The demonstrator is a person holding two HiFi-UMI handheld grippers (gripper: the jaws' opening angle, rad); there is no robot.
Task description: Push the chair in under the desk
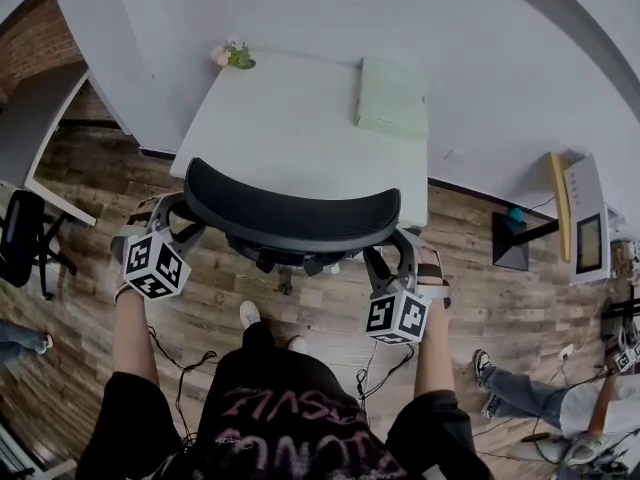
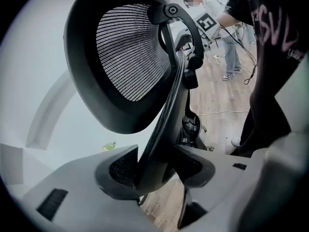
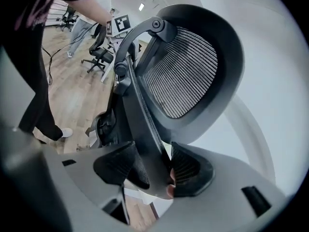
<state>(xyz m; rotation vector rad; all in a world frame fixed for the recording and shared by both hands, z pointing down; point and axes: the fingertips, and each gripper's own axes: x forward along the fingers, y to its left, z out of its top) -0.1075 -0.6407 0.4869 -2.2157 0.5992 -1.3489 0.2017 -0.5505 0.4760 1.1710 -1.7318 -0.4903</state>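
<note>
Head view puts the chair (image 1: 290, 213) in the middle of the frame. Its curved black backrest lies across the near edge of the white table (image 1: 300, 118) and hides the seat, so I can't tell how far under it sits.

The left gripper (image 1: 178, 223) holds the backrest's left end and the right gripper (image 1: 392, 260) its right end. I'd guess the two-ended hold is meant to keep a chair that turns easily from twisting as it is driven straight in.

In the left gripper view the jaws pinch the side rim of the mesh backrest, and the right gripper view shows the same on the other rim.

The person stands at lower middle, squarely behind the chair and well placed to push. On the table, a pale green box (image 1: 390, 98) lies toward upper right and a small flower pot (image 1: 233, 56) toward upper left.
</note>
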